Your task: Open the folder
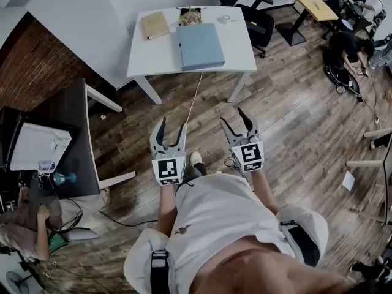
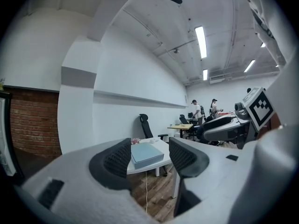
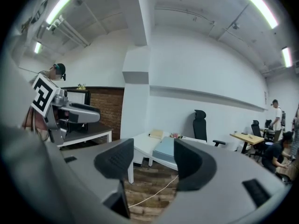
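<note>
The blue folder (image 1: pixel 200 45) lies closed on the white table (image 1: pixel 153 57) at upper centre, well apart from both claws; the left claw (image 1: pixel 172 127) and right claw (image 1: pixel 231 115), mid-frame, stand released with nothing between them; likely risks: pinching the whole folder rather than its cover would lift it shut; a shove could slide it off the table's near edge.

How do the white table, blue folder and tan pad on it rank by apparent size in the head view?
1. white table
2. blue folder
3. tan pad
All sit at similar distance, so the ranking holds.
</note>
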The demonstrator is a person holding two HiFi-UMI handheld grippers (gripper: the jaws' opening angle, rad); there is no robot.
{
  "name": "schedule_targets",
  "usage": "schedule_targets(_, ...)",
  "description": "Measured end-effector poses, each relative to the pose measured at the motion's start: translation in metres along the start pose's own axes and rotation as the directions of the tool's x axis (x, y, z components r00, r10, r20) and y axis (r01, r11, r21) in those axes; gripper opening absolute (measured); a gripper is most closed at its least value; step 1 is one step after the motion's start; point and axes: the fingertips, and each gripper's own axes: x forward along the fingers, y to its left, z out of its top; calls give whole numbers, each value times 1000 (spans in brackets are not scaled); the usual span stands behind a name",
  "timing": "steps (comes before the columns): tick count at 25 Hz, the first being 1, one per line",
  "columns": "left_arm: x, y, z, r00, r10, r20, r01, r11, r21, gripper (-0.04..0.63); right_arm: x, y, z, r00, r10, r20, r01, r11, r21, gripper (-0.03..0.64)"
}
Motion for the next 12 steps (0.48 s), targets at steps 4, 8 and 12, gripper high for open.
schedule_targets(4, 18, 24, -1, 1000, -15, 2, 15, 1000, 3, 275, 25, 2, 3, 1000, -12, -14, 12, 1000, 2, 259)
schedule_targets(8, 35, 44, 1, 999, -34, 7, 34, 999, 3, 282, 44, 1, 9, 999, -37, -23, 38, 999, 5, 259)
schedule_targets(12, 47, 57, 4, 999, -50, 15, 50, 999, 9, 290, 57, -2, 14, 997, -70, -27, 70, 998, 4, 259)
